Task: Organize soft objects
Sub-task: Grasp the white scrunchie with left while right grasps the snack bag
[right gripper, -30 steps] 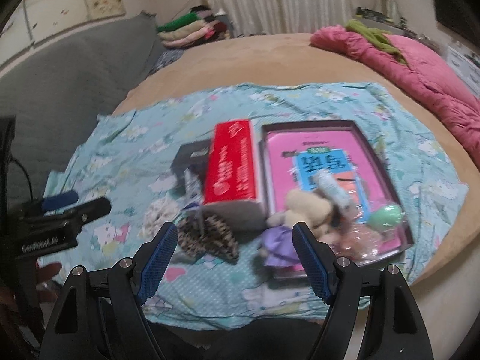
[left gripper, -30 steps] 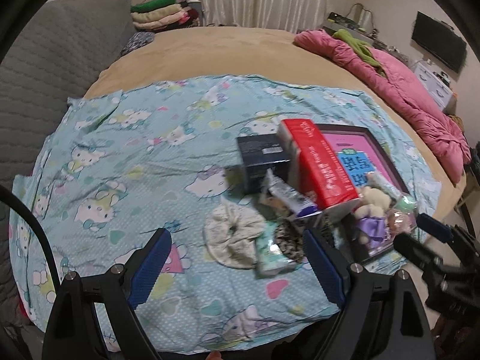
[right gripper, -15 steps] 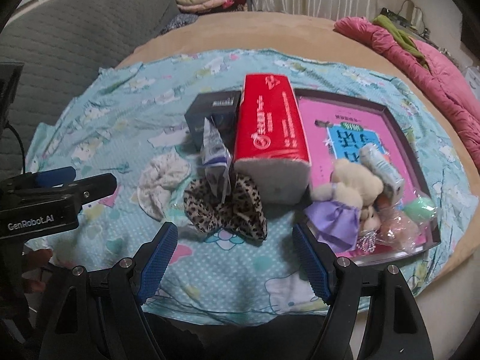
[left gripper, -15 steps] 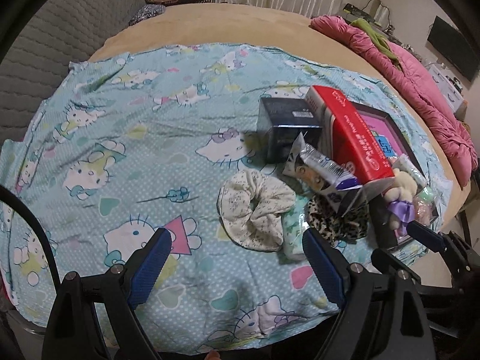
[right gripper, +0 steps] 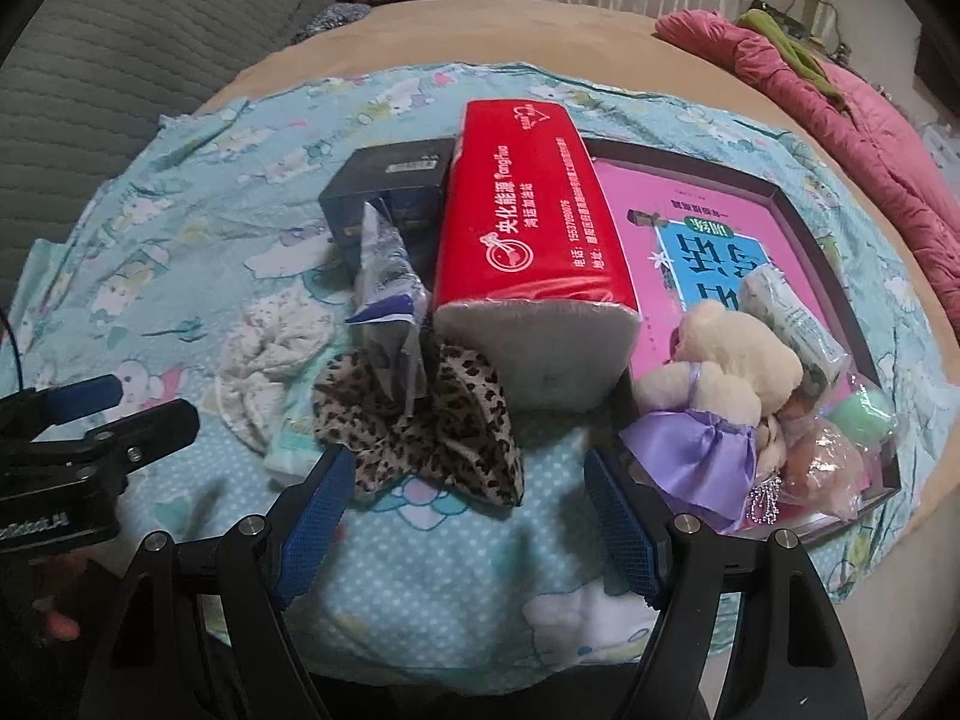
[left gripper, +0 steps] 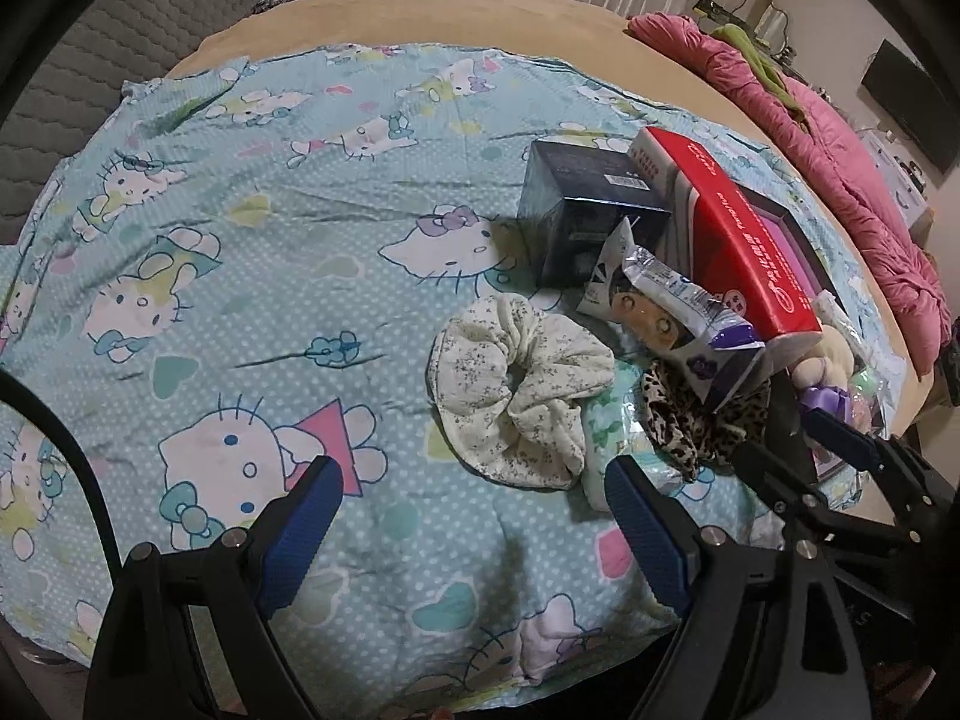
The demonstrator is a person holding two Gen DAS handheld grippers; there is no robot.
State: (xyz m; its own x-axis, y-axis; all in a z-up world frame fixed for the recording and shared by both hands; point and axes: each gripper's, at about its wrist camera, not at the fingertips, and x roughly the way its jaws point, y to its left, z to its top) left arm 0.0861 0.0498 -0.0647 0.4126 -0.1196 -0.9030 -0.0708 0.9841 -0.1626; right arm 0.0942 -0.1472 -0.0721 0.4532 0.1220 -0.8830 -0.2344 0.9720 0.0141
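Both claws gape empty above the bed: left claw (left gripper: 474, 516) near the cream scrunchie (left gripper: 516, 384), right claw (right gripper: 465, 507) by the leopard scrunchie (right gripper: 432, 444). The red tissue pack (right gripper: 528, 204) crowds behind (only the right view fully shows the teddy bear (right gripper: 720, 372)).

On the bed, a printed sheet (left gripper: 252, 276) carries everything. The tissue pack (right gripper: 528, 204) lies mid-sheet, a box (right gripper: 390, 180) touching its left side, the tray (right gripper: 798, 204) on its right (toward the sheet's right edge). A plush bear (right gripper: 720, 384) sits in the tray's near corner. Two scrunchies (left gripper: 516, 396) (right gripper: 420, 426) lie before the pack.
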